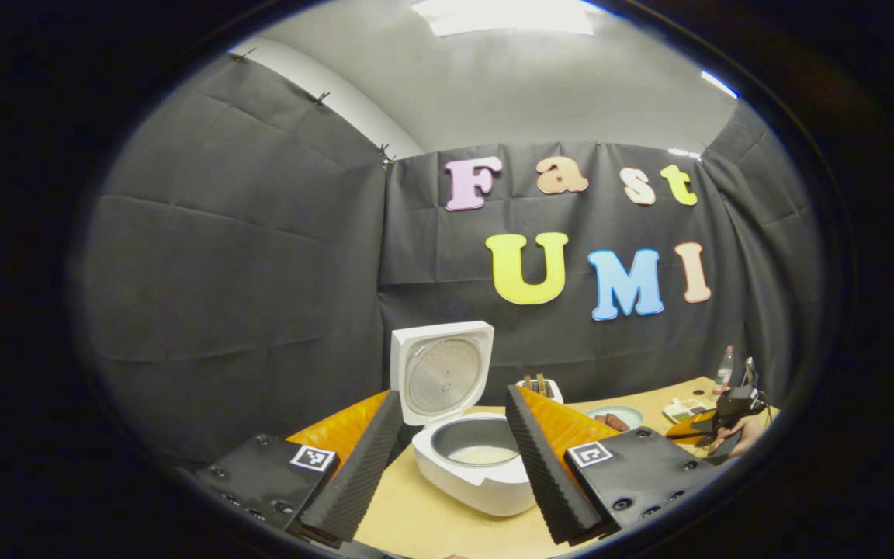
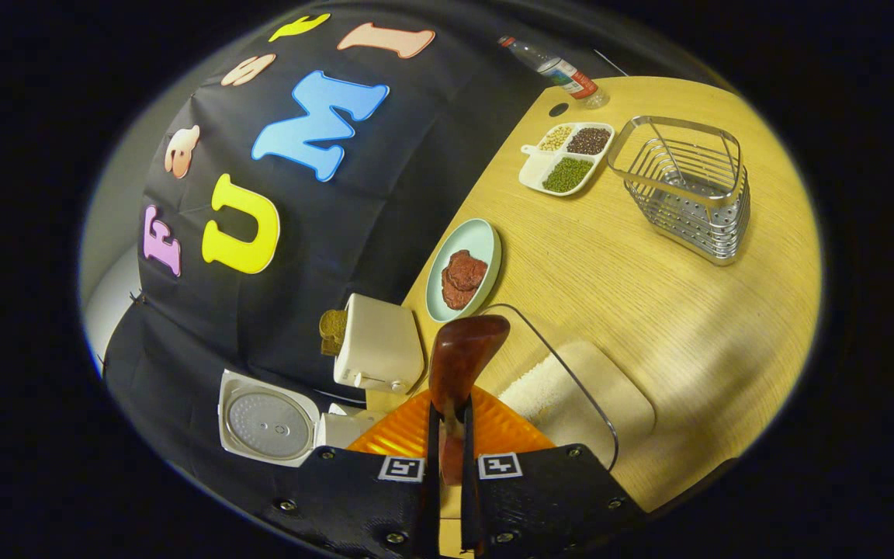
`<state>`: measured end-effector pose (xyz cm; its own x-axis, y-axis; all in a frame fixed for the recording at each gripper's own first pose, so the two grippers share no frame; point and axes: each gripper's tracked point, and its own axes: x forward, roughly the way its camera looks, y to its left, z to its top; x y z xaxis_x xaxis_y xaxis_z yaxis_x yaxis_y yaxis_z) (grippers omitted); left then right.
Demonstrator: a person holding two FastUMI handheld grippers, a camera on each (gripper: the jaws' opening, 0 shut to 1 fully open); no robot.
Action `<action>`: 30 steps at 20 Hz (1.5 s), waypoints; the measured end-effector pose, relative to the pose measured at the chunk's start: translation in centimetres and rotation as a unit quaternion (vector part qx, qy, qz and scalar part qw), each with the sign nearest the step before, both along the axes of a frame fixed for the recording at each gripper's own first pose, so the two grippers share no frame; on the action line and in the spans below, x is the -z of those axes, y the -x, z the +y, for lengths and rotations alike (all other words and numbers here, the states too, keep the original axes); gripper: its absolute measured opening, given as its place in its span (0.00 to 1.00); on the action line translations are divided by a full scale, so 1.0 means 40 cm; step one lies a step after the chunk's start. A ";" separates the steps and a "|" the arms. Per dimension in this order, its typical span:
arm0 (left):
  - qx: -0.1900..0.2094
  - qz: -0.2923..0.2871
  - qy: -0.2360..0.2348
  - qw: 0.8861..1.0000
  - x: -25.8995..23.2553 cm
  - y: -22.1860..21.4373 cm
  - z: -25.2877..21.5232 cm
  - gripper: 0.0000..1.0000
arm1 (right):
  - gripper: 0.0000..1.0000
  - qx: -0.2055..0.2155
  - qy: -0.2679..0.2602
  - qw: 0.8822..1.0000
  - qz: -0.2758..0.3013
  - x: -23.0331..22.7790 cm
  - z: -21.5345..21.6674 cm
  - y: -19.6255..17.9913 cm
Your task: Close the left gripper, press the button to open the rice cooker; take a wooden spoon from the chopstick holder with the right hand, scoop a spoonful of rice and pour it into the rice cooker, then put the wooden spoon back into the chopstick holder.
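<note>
Left gripper (image 1: 455, 466): my fingers apart, idling in front of the white rice cooker (image 1: 472, 466) — lid up, pot exposed for the pour.
Right gripper (image 2: 447, 466): I'm clamped on the dark wooden spoon (image 2: 462, 357), bowl just above the clear rice container (image 2: 571, 396).
Wire chopstick holder (image 2: 687, 186): well apart, far side of the table.

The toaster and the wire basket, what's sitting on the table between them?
In the right gripper view, a light blue plate holding a reddish-brown food piece lies between the toaster and the wire basket; beyond it, bare tabletop.
</note>
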<state>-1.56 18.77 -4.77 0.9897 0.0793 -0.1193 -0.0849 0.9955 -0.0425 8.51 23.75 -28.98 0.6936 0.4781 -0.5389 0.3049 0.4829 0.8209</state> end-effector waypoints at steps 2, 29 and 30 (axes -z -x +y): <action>0.002 -0.001 0.003 1.000 0.000 -0.001 -0.011 0.93 | 0.11 0.007 -0.025 1.000 -0.005 -0.045 -0.003 -0.008; -0.118 0.040 0.036 0.992 0.100 0.215 0.255 0.94 | 0.11 -0.149 -0.032 0.977 -0.151 -0.367 0.601 -0.138; -0.123 0.041 0.034 0.991 0.103 0.223 0.268 0.94 | 0.11 -0.155 -0.025 0.976 -0.152 -0.360 0.624 -0.139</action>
<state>-10.50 29.48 -8.90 0.9284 0.3058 -0.2113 -0.3302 0.9395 -0.0910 14.06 48.71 -14.59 0.6360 0.7103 -0.3016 -0.1107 0.4707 0.8753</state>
